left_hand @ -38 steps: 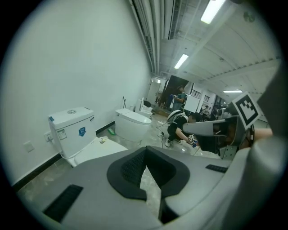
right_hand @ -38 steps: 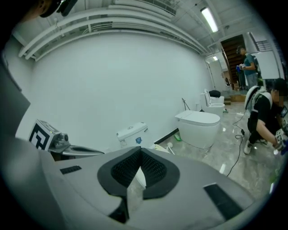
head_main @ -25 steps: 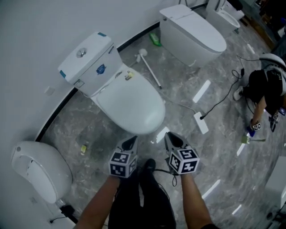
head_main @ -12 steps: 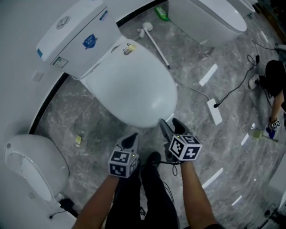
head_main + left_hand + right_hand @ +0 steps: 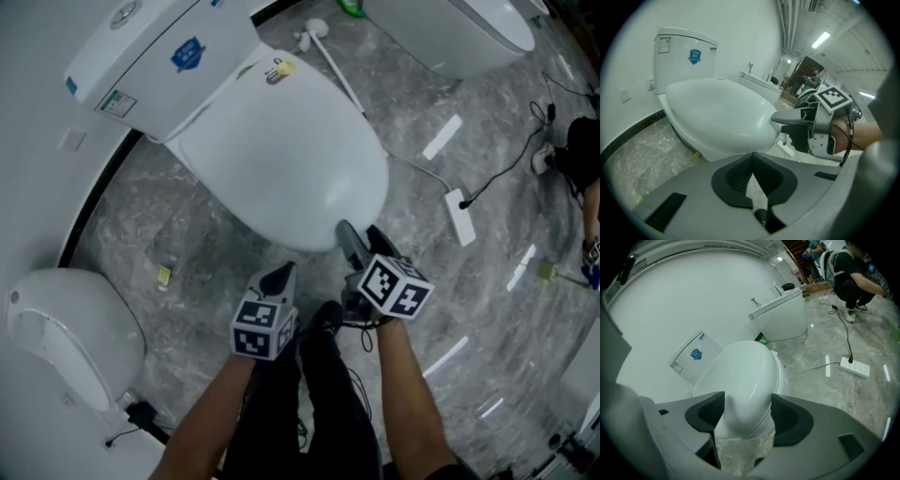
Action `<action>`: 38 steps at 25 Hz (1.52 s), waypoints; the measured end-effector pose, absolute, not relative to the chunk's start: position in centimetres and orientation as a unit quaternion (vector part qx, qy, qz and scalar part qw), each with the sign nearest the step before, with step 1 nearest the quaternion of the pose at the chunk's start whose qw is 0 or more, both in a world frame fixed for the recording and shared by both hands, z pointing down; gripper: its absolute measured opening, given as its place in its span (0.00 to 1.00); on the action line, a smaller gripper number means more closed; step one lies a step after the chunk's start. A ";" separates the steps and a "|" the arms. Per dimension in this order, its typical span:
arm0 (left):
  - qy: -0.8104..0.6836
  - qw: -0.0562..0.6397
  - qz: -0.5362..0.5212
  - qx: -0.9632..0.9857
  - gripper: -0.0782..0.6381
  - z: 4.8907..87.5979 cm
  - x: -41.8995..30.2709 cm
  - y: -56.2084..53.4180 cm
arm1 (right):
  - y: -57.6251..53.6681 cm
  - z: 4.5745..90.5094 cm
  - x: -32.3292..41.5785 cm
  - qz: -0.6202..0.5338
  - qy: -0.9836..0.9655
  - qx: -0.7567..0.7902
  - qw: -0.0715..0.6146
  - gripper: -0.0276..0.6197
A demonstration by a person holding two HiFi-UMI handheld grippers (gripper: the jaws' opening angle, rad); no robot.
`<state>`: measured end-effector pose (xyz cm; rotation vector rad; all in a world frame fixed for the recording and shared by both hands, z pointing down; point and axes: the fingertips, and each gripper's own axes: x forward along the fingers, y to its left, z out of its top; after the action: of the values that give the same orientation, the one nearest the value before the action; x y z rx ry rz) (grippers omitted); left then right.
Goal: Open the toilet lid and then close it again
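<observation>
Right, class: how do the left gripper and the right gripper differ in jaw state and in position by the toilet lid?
The left gripper is shut; the right gripper has wide jaws that are opening. Nothing sits between the left gripper's jaws; the front edge of the toilet lid lies between the right gripper's, ungripped. The left gripper sits short of the lid; the right gripper reaches it. Both point at the closed lid.

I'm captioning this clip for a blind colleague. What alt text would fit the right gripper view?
The jaws of the right gripper are opening, with the front of a closed white toilet lid between them, not gripped. Behind stand the tank against a white wall, a power strip on the floor and a crouching person.
</observation>
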<state>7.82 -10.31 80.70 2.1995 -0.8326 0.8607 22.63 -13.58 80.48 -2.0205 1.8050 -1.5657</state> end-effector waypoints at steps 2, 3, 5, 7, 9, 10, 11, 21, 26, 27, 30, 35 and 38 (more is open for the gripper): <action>-0.315 0.315 0.326 0.834 0.12 80.5 8.0 -10.3 | -13.6 80.2 22.8 -0.510 0.569 -0.645 0.017 0.52; -0.314 0.315 0.326 0.834 0.12 80.5 8.1 -10.2 | -13.6 80.2 22.8 -0.514 0.565 -0.645 0.019 0.52; -0.309 0.314 0.331 0.835 0.12 80.4 8.3 -9.8 | -13.4 80.0 22.8 -0.519 0.560 -0.645 0.017 0.51; -0.303 0.313 0.335 0.836 0.12 80.3 8.7 -9.4 | -13.3 79.7 22.7 -0.522 0.558 -0.645 0.009 0.47; -0.297 0.312 0.336 0.837 0.12 80.1 9.1 -9.2 | -13.4 79.3 22.6 -0.525 0.557 -0.643 0.001 0.47; -0.295 0.312 0.336 0.838 0.12 80.1 9.3 -9.2 | -13.5 79.1 22.5 -0.527 0.558 -0.641 -0.003 0.47; -0.294 0.312 0.335 0.839 0.12 80.0 9.5 -9.1 | -13.5 78.8 22.5 -0.528 0.559 -0.639 -0.006 0.47; -0.287 0.315 0.331 0.842 0.12 79.2 12.0 -9.5 | -13.5 75.2 22.6 -0.536 0.566 -0.626 -0.003 0.42; -0.306 0.327 0.315 0.837 0.12 78.8 12.7 -9.8 | -13.5 73.3 22.5 -0.534 0.572 -0.623 0.011 0.42; -0.313 0.331 0.310 0.834 0.12 78.6 12.7 -10.0 | -13.6 72.9 22.5 -0.533 0.573 -0.622 0.014 0.42; -0.329 0.336 0.298 0.831 0.12 77.9 12.5 -10.6 | -13.7 71.6 22.4 -0.530 0.578 -0.620 0.018 0.42; -0.351 0.339 0.270 0.830 0.12 76.0 12.3 -11.4 | -14.0 69.2 22.0 -0.519 0.593 -0.615 0.020 0.42; -0.356 0.346 0.255 0.830 0.12 74.8 12.1 -11.8 | -14.3 67.9 21.8 -0.510 0.603 -0.614 0.016 0.41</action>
<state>12.13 -11.75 74.76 2.1541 -0.9242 0.6632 21.82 -14.25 67.90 -1.9080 1.8737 -1.5865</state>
